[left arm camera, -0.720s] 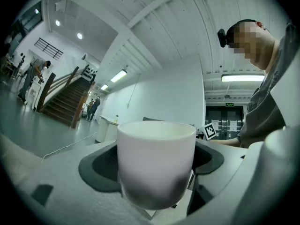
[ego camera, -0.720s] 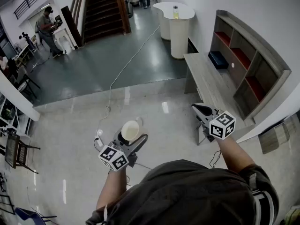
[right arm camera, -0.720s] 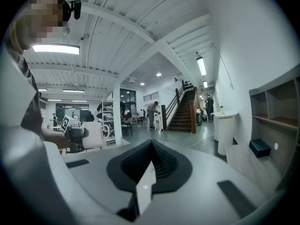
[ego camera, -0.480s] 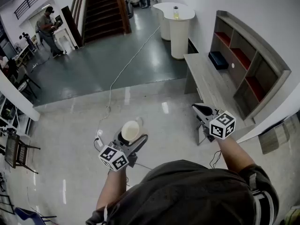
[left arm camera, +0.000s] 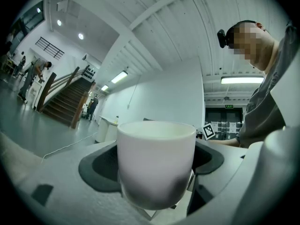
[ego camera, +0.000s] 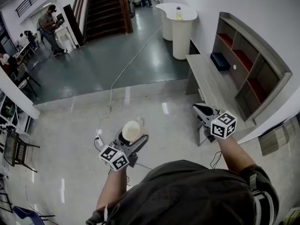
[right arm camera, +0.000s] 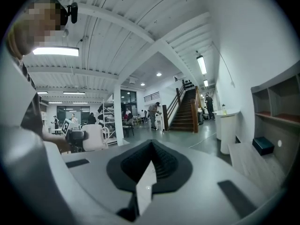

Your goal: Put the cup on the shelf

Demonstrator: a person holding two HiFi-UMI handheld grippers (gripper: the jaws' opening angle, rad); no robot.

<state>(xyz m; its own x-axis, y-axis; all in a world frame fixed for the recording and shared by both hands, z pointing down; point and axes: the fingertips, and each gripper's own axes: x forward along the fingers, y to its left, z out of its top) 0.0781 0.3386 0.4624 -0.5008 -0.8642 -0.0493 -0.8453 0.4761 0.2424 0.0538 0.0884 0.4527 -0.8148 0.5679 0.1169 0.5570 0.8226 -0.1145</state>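
At the right wall a shelf unit is seen, set along the back of a long grey worktop. Both are well apart from the person, with open floor between. No cup is seen in any cubby, so placement is not yet done. The left hand-held gripper is held low in front of the body, jaws spread wide and clamped on the white cup. The cup is kept upright, mouth up, over the floor. The right hand-held gripper is closed on nothing and pointed toward the worktop. Judged status: pickup done; carry to shelf, set-down in a cubby and release are left.
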